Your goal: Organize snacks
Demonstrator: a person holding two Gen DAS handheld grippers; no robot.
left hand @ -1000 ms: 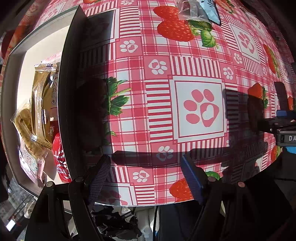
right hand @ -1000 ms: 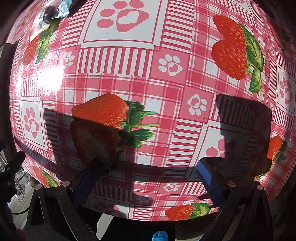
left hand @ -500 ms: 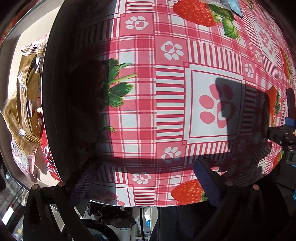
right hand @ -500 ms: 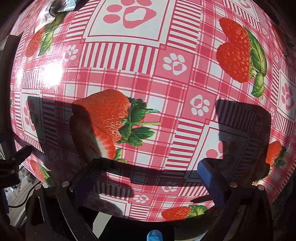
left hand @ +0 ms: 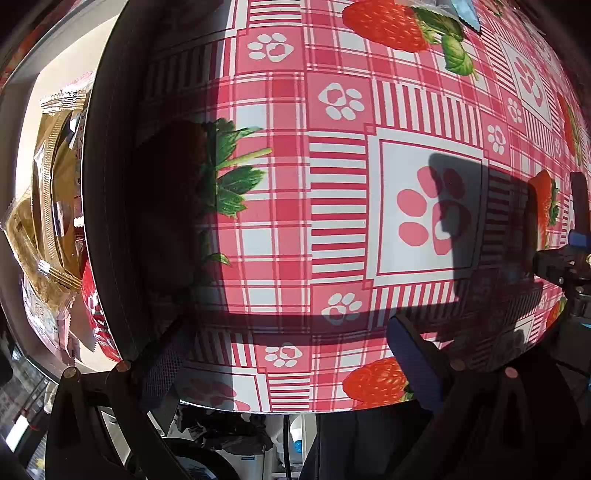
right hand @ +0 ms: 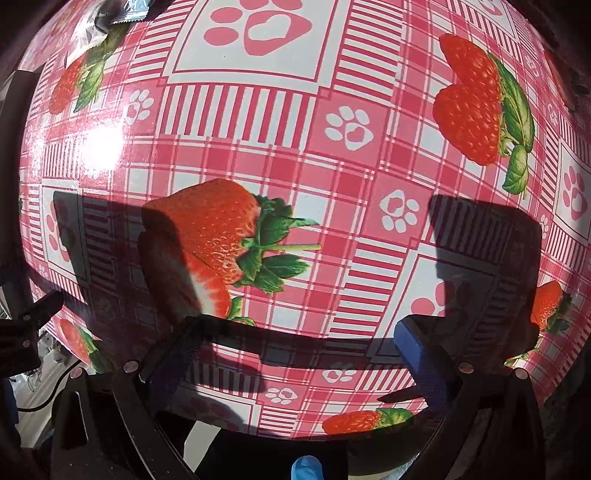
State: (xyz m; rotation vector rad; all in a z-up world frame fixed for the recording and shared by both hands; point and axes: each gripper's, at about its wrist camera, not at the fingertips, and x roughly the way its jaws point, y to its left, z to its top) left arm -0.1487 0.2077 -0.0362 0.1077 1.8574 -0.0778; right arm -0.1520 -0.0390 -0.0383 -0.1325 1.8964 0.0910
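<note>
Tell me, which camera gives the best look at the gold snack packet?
The left wrist view: the gold snack packet lies in the box at its left edge, partly behind the dark wall. The right wrist view does not show it.

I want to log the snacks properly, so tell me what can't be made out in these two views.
- Left wrist view: the box wall hides part of the gold packets and red packet; their print is too small to read.
- Both views: the loose wrappers at the cloth's far end are cut off by the top edge.
- Left wrist view: the box's far side runs off the frame.
</note>
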